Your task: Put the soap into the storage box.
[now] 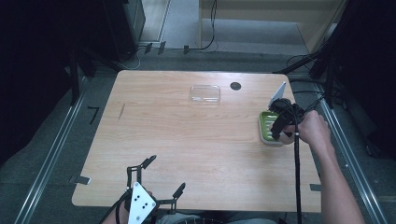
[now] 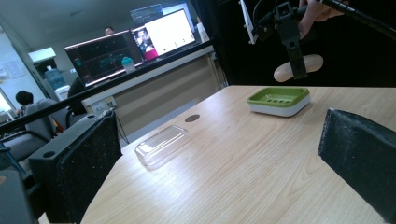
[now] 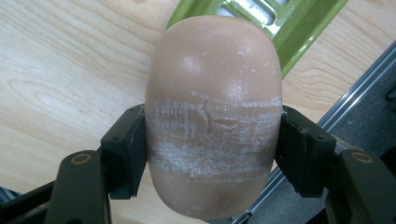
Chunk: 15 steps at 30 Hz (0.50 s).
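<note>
Far left, low at the near edge: left gripper [image 1: 165, 178] idle, jaws spread wide, nothing between them, parked above bare table [image 1: 187, 140]. Further in, toward the far edge: clear lid [image 1: 205, 94] lying flat, well apart from everything, with a dark hole [image 1: 235, 86] in the tabletop just beside it. On to the right side: green dish [image 1: 267, 127] with its white base near the table's right edge. Above it, right gripper [image 3: 212, 154] clamped on the soap [image 3: 214, 112], pads squeezing its two sides, held in the air over the dish. Scuffed, whitish bands across the soap right where the pads bite, plus a small crack: a slick, rounded bar, likely to squirt out under too hard a squeeze or too quick a tilt. Dish close to the edge, metal rail and floor just beyond: a drop from this height could bounce off the slotted tray and over the side. Off-centre lowering could also catch the rim and shove or tip the light dish.
</note>
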{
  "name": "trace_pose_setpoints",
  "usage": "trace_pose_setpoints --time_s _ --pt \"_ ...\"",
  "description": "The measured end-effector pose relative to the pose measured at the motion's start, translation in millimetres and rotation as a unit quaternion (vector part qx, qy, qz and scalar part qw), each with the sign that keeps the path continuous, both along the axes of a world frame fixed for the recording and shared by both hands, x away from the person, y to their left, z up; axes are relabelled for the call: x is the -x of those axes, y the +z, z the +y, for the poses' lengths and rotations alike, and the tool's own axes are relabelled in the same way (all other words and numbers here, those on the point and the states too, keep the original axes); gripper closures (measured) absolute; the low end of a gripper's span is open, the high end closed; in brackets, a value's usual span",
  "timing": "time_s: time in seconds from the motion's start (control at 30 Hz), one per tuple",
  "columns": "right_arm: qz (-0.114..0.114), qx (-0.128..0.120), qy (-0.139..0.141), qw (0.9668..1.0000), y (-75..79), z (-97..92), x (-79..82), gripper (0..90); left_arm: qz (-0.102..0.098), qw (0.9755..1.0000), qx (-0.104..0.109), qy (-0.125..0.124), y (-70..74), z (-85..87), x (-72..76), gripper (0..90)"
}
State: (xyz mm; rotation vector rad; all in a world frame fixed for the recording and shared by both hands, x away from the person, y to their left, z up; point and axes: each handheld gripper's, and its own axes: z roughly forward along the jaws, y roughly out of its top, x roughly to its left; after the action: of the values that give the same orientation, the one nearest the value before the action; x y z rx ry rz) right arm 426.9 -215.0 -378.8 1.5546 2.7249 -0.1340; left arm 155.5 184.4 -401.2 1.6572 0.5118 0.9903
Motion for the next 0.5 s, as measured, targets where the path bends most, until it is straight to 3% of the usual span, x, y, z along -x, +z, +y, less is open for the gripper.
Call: trace_pose_setpoints --time_s 0.5 --pt "-0.001 -0.008 -0.031 0.9995 -6.6 -5.1 -20.6 33.7 0.001 1.0 0.0 0.001 0.0 0.3 0.0 0.0"
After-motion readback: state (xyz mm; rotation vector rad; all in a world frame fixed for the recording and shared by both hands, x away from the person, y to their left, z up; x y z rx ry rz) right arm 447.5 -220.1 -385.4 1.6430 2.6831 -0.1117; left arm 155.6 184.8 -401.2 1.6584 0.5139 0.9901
